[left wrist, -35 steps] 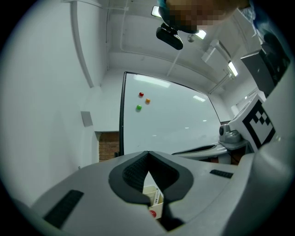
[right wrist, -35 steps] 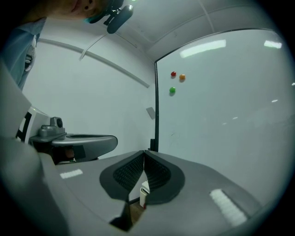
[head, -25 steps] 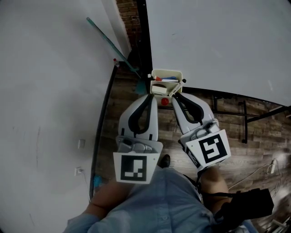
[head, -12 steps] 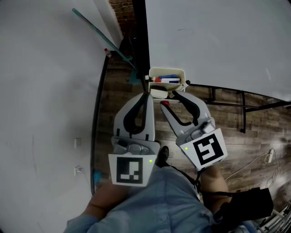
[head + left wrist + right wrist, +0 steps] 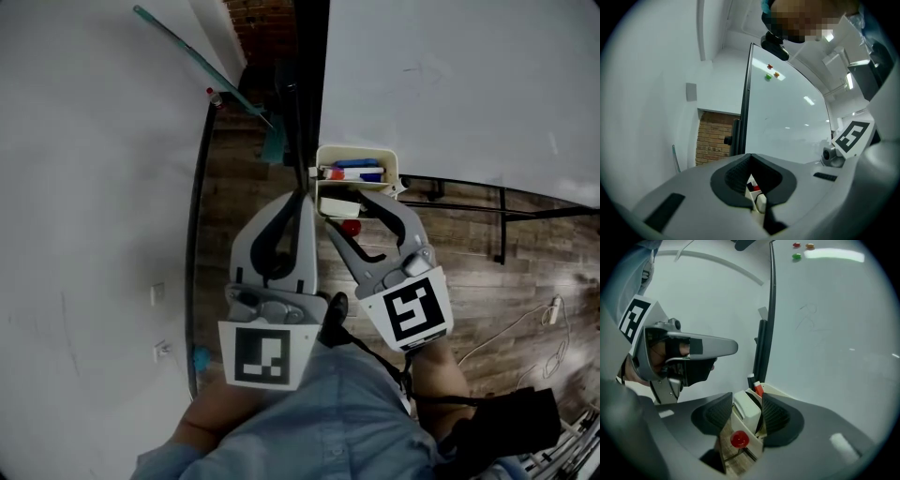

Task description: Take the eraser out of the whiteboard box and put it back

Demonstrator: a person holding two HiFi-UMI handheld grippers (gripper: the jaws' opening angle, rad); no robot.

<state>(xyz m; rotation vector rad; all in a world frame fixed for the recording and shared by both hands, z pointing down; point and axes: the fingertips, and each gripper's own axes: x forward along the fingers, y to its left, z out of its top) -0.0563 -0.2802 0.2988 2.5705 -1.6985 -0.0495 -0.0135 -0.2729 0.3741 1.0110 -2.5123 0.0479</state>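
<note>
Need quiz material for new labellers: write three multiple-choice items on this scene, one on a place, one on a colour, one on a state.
1. Where is the eraser? A in a drawer; B in the whiteboard box; C on a shelf.
2. What colour is the small ball by the box's front? A red; B green; C yellow.
3. How do the right gripper's fingers stand? A shut on a marker; B shut on nothing; C apart.

B: the head view shows it lying in the box's front part.
A: the head view and right gripper view both show it red.
C: they have just been opening, and the eraser sits between them, not pressed.
</note>
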